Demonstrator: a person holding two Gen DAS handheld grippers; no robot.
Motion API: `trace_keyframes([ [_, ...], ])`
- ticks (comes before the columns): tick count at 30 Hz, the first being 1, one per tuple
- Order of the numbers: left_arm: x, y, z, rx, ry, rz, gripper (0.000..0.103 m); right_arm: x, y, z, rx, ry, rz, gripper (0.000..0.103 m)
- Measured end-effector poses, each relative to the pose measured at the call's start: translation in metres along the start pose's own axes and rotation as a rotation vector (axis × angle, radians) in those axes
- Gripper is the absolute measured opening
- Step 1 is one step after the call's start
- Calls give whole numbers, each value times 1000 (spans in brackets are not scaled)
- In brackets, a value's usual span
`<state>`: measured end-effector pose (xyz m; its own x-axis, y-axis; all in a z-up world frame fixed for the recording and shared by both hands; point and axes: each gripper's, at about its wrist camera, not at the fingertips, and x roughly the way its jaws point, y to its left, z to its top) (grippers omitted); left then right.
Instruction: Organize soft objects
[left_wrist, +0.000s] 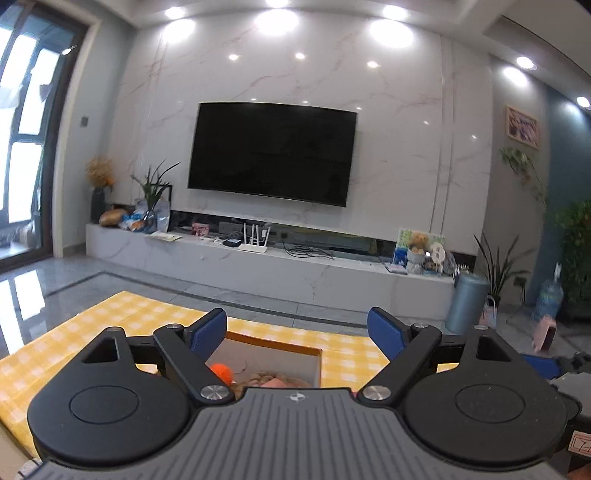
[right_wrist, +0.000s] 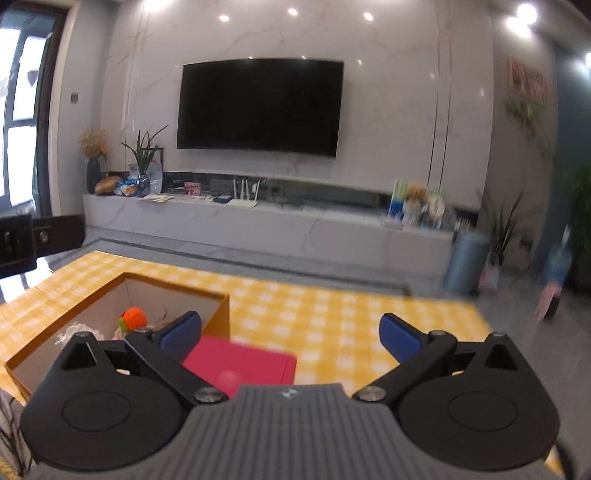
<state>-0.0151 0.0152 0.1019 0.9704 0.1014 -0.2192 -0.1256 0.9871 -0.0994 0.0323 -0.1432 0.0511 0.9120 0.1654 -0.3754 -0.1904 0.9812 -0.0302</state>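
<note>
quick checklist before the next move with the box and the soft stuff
1. Left hand-held gripper open and empty: ok.
2. Right hand-held gripper open and empty: ok.
3. Box open on top: ok.
4. Orange ball inside the box: ok.
5. Pink item beside the box, not in it: not ok.
6. Other soft things left outside the box: cannot tell, the near table is hidden by the grippers.

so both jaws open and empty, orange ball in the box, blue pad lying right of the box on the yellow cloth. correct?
One slip: the pad is pink, not blue, as the right wrist view shows. The rest holds: both sets of jaws stand open and empty, the orange ball is in the box, and the pad lies right of it on the yellow cloth.
</note>
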Motion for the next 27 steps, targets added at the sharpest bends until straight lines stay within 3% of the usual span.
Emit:
trace_keyframes([
  [4,12,-20,-19,69,19,20,101,7,-16,-23,61,-7,14,100],
  [9,28,-29,-43,101,130,-42,101,20,-21,-43,45,-3,11,100],
  [14,34,-36,-62,145,134,-31,101,33,-23,-57,52,51,13,100],
  [27,41,-33,-71,124,180,-23,101,40,-17,-65,20,70,20,100],
])
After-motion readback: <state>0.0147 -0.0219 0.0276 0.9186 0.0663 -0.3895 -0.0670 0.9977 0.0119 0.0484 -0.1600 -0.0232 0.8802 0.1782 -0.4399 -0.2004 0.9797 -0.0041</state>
